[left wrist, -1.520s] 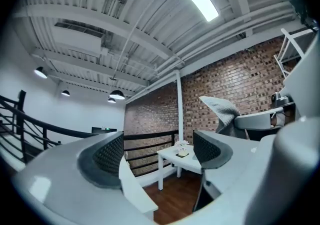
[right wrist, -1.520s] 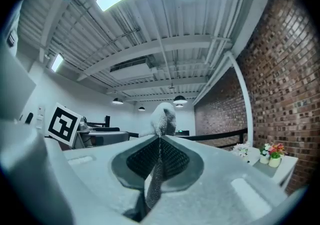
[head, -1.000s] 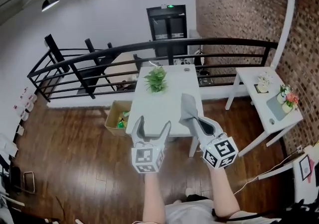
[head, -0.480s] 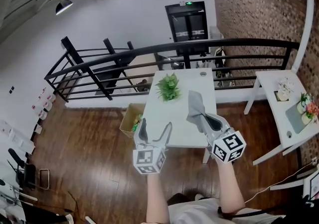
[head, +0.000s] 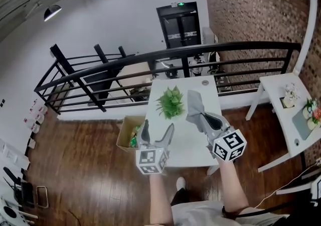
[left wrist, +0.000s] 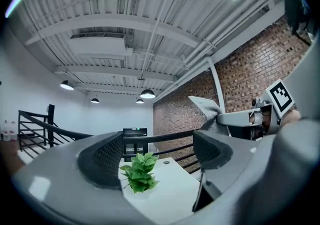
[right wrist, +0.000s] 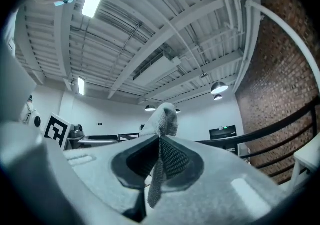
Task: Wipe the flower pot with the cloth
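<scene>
The flower pot (head: pixel 171 103) had been neared, so wiping was judged close; the cloth (head: pixel 194 103) was pinched in the right gripper (head: pixel 200 119), the left gripper (head: pixel 158 125) held open, empty.

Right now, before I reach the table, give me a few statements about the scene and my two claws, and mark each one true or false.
1. The right claw is shut on a grey cloth. True.
2. The left claw grips the plant. False: its jaws stand apart with nothing between them, and the green plant is on the table ahead, untouched.
3. The green plant stands on a white table. True.
4. A cardboard box sits on the tabletop. False: the cardboard box is on the wooden floor beside the table.
</scene>
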The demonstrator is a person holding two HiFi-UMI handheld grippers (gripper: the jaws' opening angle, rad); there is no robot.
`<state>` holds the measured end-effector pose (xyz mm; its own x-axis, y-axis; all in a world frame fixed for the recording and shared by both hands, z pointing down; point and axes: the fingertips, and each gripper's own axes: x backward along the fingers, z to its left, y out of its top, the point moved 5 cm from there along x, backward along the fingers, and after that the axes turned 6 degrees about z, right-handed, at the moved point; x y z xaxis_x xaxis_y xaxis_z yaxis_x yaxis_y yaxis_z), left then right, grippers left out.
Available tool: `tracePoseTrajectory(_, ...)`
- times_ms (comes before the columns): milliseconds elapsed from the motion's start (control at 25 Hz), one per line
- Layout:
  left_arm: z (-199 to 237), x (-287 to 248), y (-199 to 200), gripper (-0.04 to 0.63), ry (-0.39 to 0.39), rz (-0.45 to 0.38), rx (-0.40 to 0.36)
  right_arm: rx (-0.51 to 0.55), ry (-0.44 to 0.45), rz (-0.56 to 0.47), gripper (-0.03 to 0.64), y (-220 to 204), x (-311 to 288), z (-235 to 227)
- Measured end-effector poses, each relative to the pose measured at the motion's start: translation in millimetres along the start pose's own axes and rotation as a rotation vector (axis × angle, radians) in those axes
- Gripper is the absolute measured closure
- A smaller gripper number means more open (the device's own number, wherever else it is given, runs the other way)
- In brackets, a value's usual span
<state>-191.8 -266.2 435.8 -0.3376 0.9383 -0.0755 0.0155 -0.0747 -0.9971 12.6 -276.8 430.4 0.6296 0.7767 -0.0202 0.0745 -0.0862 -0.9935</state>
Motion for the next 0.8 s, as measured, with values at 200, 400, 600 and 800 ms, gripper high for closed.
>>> tracePoseTrajectory(200, 65, -49, 28, 0.137, -0.043, -0.058, 0.005, 0.03, -0.036, -0.055, 0.62, 30, -70, -11)
tracePoseTrajectory(400, 117, -90, -29, 0.137, -0.102, 0.043, -0.013, 0.029, -0.078, 0.009, 0.62, -1, -125, -31)
tracePoseTrajectory(600, 119, -115, -125, 0.137, -0.19, 0.29, -0.008, -0.02, -0.114, 0.09, 0.62, -21, -130, -61)
tracePoseTrajectory(800, 106, -138, -210, -0.035, -0.179, 0.363, 0.07, -0.057, -0.123, 0.14, 0.619, -33, -125, -80)
